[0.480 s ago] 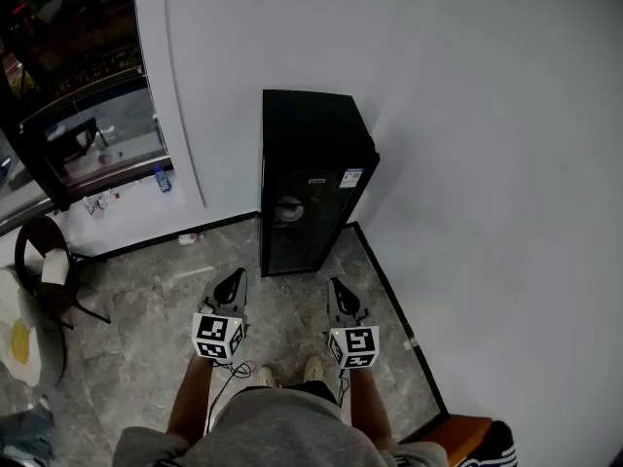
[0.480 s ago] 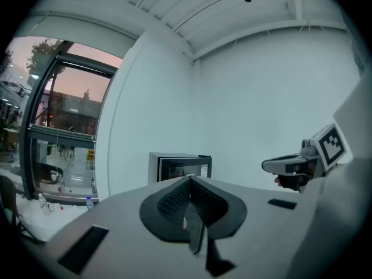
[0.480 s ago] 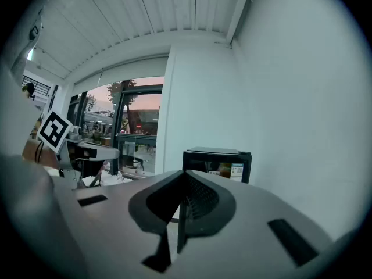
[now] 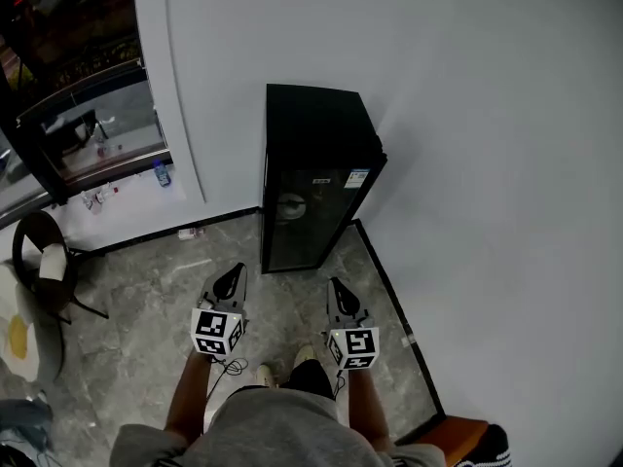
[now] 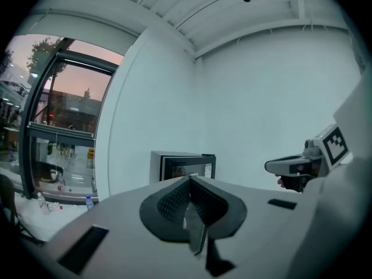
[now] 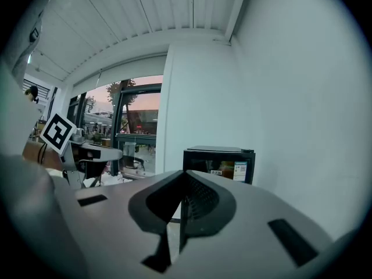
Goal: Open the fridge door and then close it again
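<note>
A small black fridge [image 4: 310, 178] with a glass door stands in the corner against the white wall, its door closed; it also shows in the left gripper view [image 5: 183, 167] and the right gripper view [image 6: 221, 164]. My left gripper [image 4: 231, 282] hovers short of the fridge's front, to its left, jaws shut with nothing between them [image 5: 189, 182]. My right gripper [image 4: 341, 290] hangs level with it, in front of the fridge's right side, also shut and empty [image 6: 185, 176]. Neither touches the fridge.
A white wall [image 4: 487, 163] runs along the right with a black skirting. A window with a dark frame [image 4: 78, 115] and small bottles [image 4: 162, 176] on its ledge lies to the left. A black chair [image 4: 44, 261] stands at far left. An orange seat [image 4: 458, 434] is behind on the right.
The view has shifted slightly, so the fridge sits a little higher and nearer in the head view. Both grippers keep their places and stay shut.
</note>
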Demonstrator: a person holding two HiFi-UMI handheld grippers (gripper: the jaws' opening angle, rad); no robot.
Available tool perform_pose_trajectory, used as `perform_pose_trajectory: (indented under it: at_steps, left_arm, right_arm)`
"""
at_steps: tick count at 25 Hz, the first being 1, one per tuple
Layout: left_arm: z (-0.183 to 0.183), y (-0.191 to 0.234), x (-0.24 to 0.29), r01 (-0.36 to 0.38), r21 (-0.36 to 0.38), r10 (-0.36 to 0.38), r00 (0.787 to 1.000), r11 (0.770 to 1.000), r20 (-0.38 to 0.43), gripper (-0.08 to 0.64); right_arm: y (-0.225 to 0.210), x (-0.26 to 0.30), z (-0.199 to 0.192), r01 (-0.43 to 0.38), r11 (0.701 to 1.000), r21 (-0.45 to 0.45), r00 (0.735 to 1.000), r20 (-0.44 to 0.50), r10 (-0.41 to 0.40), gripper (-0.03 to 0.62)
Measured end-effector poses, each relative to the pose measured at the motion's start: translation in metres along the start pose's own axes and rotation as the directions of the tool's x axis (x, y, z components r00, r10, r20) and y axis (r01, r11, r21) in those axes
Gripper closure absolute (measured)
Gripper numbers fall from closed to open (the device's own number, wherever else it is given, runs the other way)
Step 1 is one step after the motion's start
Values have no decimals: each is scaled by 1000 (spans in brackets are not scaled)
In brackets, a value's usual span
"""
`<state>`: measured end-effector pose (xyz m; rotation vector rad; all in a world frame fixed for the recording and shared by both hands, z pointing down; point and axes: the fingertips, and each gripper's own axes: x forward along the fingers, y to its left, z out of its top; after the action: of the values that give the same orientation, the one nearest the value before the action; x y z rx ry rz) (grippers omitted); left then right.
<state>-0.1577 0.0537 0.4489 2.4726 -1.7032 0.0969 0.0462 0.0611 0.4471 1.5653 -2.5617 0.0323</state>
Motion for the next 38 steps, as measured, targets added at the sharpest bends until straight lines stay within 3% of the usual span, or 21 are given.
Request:
perform_pose_trajectory:
  at_steps: [17, 32, 37, 38]
  left_arm:
    - [-14, 58, 138, -80, -61, 75, 994, 995, -73, 555]
    - [-77, 98, 238, -117, -83, 98, 974, 990, -203, 555]
    - [-92, 100, 264, -87, -124, 59, 975, 988, -213, 549]
    - [-96, 100, 269, -78, -133, 47, 974, 988, -220, 511]
  right_arm:
    - [-69, 144, -4, -84, 996, 39, 995, -42, 86, 568]
    - [-106, 235, -67, -119, 990, 70, 980, -149, 129, 568]
    - [-117, 251, -82, -124, 988, 91, 976, -171, 138, 568]
    - [-117, 254, -85, -129, 987, 94, 974, -177, 144, 568]
